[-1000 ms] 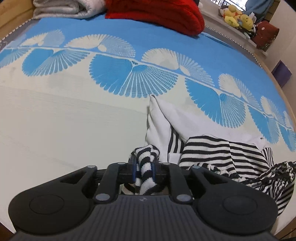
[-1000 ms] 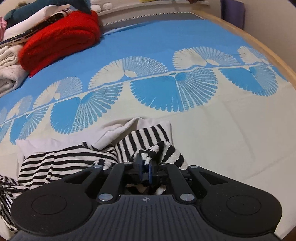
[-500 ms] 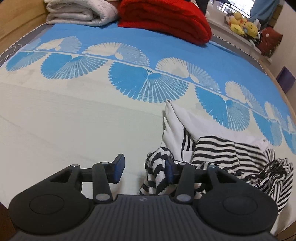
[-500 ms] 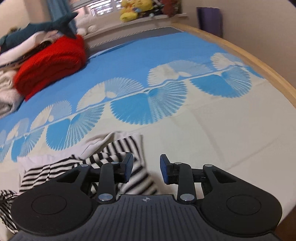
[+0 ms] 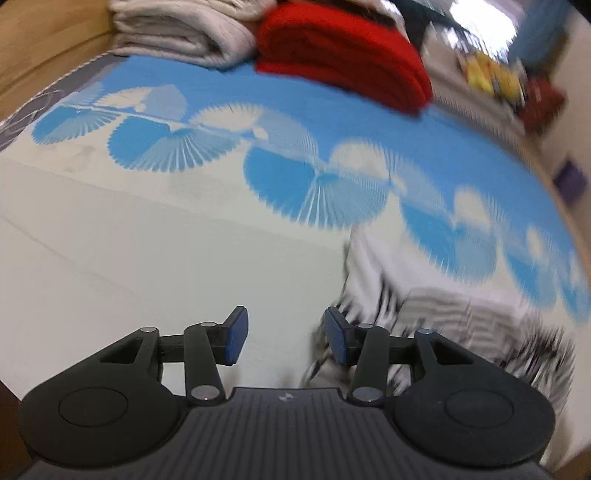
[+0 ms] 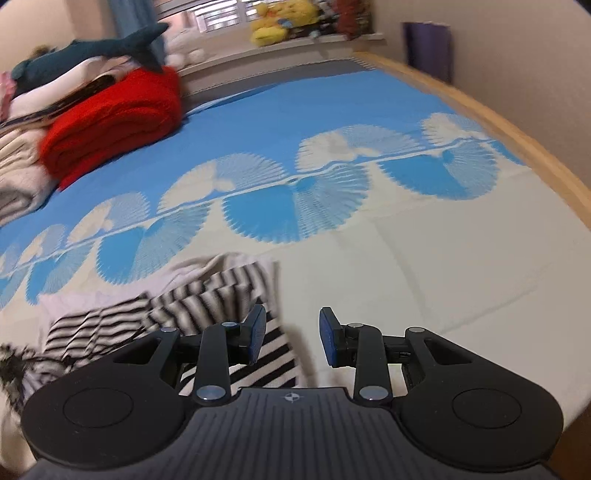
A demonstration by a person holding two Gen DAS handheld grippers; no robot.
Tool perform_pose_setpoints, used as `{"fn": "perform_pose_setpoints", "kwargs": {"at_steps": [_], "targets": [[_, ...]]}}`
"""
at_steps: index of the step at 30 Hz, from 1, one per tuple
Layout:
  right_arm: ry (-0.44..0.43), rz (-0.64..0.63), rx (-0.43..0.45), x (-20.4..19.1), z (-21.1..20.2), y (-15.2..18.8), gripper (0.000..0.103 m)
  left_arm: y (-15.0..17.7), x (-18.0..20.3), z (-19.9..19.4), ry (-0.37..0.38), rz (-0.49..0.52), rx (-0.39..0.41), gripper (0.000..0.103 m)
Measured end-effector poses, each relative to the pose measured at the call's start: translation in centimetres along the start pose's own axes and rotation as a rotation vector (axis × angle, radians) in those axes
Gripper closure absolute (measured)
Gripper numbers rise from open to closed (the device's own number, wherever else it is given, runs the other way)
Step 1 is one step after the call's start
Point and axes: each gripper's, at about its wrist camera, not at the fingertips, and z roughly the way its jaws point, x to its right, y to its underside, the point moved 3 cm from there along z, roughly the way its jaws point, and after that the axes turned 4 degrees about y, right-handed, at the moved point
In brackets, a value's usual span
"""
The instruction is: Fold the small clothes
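A black-and-white striped small garment lies crumpled on the bed cover near its front edge, blurred in the left wrist view. My left gripper is open and empty, just left of the garment's edge. The garment also shows in the right wrist view. My right gripper is open and empty; its left finger is over the garment's right edge.
The bed cover is cream with a blue fan pattern. A folded red blanket and folded white bedding lie at the far side. A wooden bed edge runs along the right. Plush toys sit on the sill.
Both grippers were shut on the striped garment a second ago; both have opened and let it go. Both have pulled back and apart from it, the left to the left, the right to the right.
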Motion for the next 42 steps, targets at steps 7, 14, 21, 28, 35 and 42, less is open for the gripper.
{"fn": "perform_pose_setpoints", "kwargs": {"at_steps": [7,14,21,28,35,42], "targets": [[-0.075,-0.246,-0.073,-4.0,1.6,2.0,0.065,4.7,2.3,2.6,-0.018,0.395,-0.141,0.025],[-0.091,-0.432,-0.088,-7.1,3.5,4.7,0.056,6.1,6.1,6.0,0.044,0.540,-0.088,0.020],[-0.018,-0.535,0.006,-8.5,5.9,5.0,0.054,3.8,9.6,7.8,0.052,0.565,0.070,0.020],[0.065,-0.648,0.187,-9.8,7.8,2.4,0.049,-0.4,11.3,11.5,0.061,0.529,0.114,0.020],[-0.011,-0.778,0.160,-11.1,11.3,1.7,0.048,-2.4,10.8,14.8,0.102,0.528,0.084,0.020],[-0.114,-0.829,0.137,-12.0,12.5,0.8,0.092,-3.0,10.6,16.5,0.198,0.555,0.016,0.089]]}}
